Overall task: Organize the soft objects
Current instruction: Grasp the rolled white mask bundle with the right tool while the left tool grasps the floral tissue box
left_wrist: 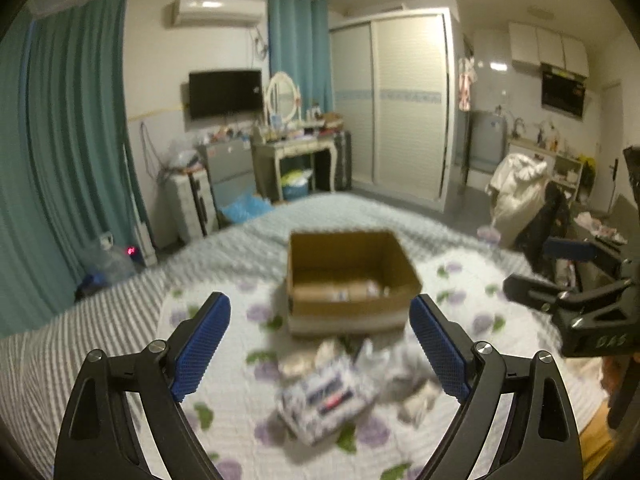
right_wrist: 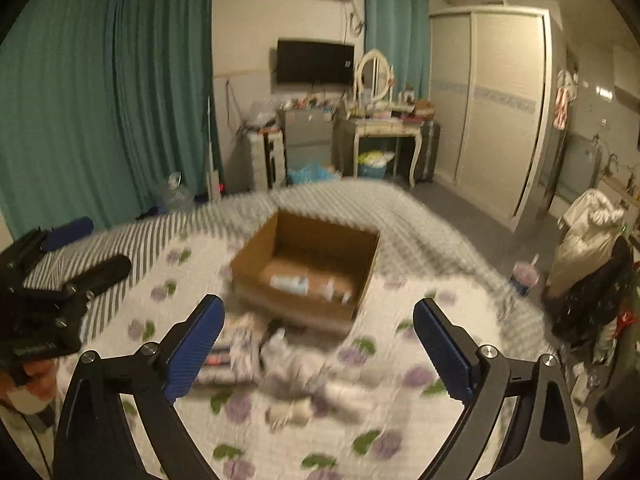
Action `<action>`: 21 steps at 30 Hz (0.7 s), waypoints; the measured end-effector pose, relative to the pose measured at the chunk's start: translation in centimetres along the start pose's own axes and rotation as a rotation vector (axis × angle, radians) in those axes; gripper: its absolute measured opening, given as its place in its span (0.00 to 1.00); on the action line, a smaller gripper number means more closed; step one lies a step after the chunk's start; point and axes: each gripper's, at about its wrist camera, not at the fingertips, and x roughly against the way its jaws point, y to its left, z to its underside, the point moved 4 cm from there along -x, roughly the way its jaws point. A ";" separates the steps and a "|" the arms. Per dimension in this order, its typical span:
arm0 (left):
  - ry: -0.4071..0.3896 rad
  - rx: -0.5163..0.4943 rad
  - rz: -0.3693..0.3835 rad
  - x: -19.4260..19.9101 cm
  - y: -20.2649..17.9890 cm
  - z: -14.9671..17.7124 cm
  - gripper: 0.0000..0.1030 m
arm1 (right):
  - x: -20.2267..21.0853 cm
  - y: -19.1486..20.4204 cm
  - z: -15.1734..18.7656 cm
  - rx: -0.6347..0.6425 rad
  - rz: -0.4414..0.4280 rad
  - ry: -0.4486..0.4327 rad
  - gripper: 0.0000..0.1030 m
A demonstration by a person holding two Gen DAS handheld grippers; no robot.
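Observation:
An open cardboard box [left_wrist: 352, 276] stands on a floral quilt [left_wrist: 224, 392] on the bed, with a few small items on its floor; it also shows in the right wrist view [right_wrist: 308, 268]. In front of it lies a blurred pile of soft objects: a blue-and-white tissue pack [left_wrist: 326, 396] and pale socks or cloths [left_wrist: 408, 376]. The pile also shows in the right wrist view [right_wrist: 292, 368]. My left gripper [left_wrist: 320, 344] is open and empty above the pile. My right gripper [right_wrist: 320, 344] is open and empty above the pile; it shows in the left wrist view [left_wrist: 568, 296] at the right.
A grey striped bedspread [left_wrist: 60, 336] lies under the quilt. Beyond the bed are teal curtains [left_wrist: 68, 140], a dressing table [left_wrist: 298, 148], a wardrobe [left_wrist: 396, 108] and a laundry heap [left_wrist: 516, 184]. The left gripper's body [right_wrist: 48, 292] shows at the right wrist view's left.

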 end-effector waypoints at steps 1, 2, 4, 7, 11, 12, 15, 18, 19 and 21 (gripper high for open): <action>0.016 0.007 -0.001 -0.4 0.1 1.1 0.90 | -0.7 0.3 1.2 -0.001 0.001 0.017 0.93; 0.037 0.015 0.001 -0.9 0.1 2.5 0.90 | -1.7 0.8 2.7 -0.001 0.000 0.039 0.93; 0.078 0.043 0.007 -2.4 0.2 5.3 0.90 | -3.6 1.5 5.4 -0.009 -0.015 0.077 0.93; 0.112 0.061 0.008 -4.1 0.1 8.4 0.90 | -7.1 2.3 9.5 -0.029 -0.034 0.151 0.93; 0.173 0.069 0.003 -7.0 0.1 12.5 0.89 | -11.1 2.7 13.7 -0.025 -0.022 0.230 0.93; 0.188 0.062 -0.002 -7.7 0.3 13.3 0.89 | -11.8 2.6 14.3 -0.027 -0.023 0.243 0.93; 0.229 0.051 -0.009 -9.3 0.6 15.3 0.88 | -14.4 2.4 16.3 -0.042 -0.023 0.295 0.92; 0.253 0.061 0.009 -10.2 0.9 16.6 0.88 | -16.4 2.3 17.3 -0.084 -0.047 0.327 0.88; 0.264 0.065 0.018 -10.6 0.8 16.9 0.88 | -17.0 2.3 17.5 -0.090 -0.050 0.336 0.87; 0.275 0.067 0.023 -11.1 0.8 17.3 0.88 | -17.6 2.1 17.7 -0.095 -0.042 0.339 0.76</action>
